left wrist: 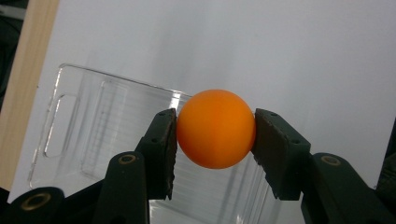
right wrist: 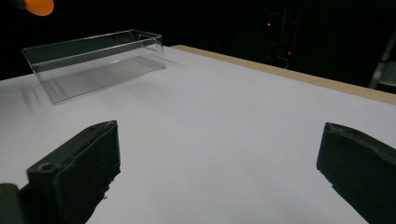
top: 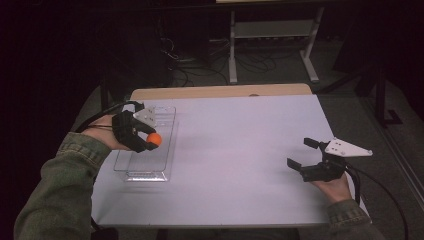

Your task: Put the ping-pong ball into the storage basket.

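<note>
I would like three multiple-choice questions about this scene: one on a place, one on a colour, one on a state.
1. Where is the ball?
A. above the clear box
B. at the table's right edge
C. on the floor

2. What colour is the ball?
A. green
B. orange
C. white

3. How do the jaws of the right gripper stand?
A. shut on the ball
B. shut on the box
C. open, holding nothing

Answers: 1 A, the left gripper holds it over the box; 2 B, it is plainly orange; 3 C, bare table shows between them.

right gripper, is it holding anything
No, the right gripper has its jaws wide apart over the bare white table, with nothing between them.
</note>
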Available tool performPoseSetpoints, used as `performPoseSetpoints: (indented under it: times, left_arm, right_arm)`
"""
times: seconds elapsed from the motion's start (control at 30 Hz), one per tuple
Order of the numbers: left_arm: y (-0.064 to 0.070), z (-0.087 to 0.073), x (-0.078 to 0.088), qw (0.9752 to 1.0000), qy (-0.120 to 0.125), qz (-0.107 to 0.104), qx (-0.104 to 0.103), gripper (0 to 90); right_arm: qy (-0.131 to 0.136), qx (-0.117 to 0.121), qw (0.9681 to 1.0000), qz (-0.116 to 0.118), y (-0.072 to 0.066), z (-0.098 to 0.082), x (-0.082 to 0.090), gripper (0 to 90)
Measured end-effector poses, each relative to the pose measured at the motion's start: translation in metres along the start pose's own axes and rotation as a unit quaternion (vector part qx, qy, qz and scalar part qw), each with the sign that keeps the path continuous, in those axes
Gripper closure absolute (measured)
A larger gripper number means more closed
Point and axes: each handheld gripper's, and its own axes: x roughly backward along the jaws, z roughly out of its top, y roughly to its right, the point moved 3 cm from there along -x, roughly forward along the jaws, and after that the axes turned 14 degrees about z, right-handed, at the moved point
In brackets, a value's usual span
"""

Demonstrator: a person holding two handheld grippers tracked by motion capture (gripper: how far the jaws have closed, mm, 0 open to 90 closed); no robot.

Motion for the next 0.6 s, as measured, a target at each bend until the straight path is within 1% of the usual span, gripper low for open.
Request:
performPoseSetpoints:
  times: [0.13, 0.23, 0.43, 0.6]
  left_arm:
    - [0.0018, 0.0011, -0.0024, 0.9999, -0.006, -0.008, -0.004, 50.5]
    - [0.0027, 0.0025, -0.0036, 0.9999, -0.006, -0.013, -0.009, 50.5]
    - [0.0036, -0.0004, -0.0067, 0.9993, -0.02, -0.029, -0.009, 50.6]
    - [0.0037, -0.0038, -0.0105, 0.9991, -0.026, -0.033, -0.007, 50.6]
  right_arm:
    - [-0.001, 0.0, 1.0, 0.0, -0.0001, -0.0002, -0.0007, 0.0]
    - [-0.002, -0.001, 1.0, 0.001, -0.0005, -0.0003, -0.0006, 0.0]
    - [-0.001, 0.001, 1.0, 0.001, -0.0001, 0.0001, 0.0002, 0.0]
    - [0.0, 0.002, 1.0, 0.0, -0.0003, 0.0002, 0.0003, 0.0]
